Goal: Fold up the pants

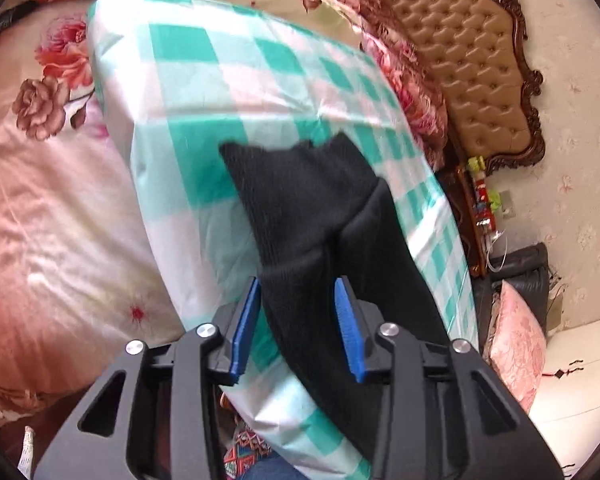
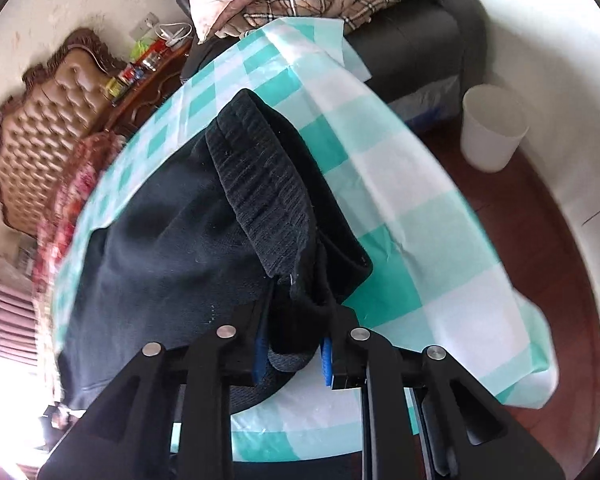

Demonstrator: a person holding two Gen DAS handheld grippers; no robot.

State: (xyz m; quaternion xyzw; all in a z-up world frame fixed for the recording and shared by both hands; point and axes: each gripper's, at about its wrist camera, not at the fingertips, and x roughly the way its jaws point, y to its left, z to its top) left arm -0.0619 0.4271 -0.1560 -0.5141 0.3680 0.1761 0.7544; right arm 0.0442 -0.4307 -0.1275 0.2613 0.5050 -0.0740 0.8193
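While my right gripper (image 2: 292,354) clamps the black pants (image 2: 172,216) on the checked cloth (image 2: 420,208), my left gripper (image 1: 296,328) stands open around a leg (blurred, probably loose); I'd smooth before creasing.

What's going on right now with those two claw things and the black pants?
Left gripper open, pants loose between pads. Right gripper shut on pants' ribbed end. Pants lie on checked tablecloth. Nothing in the way.

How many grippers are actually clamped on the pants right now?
1. The right gripper pinches a bunched fold of the black pants. The left gripper straddles the fabric with its jaws apart, not pressing.
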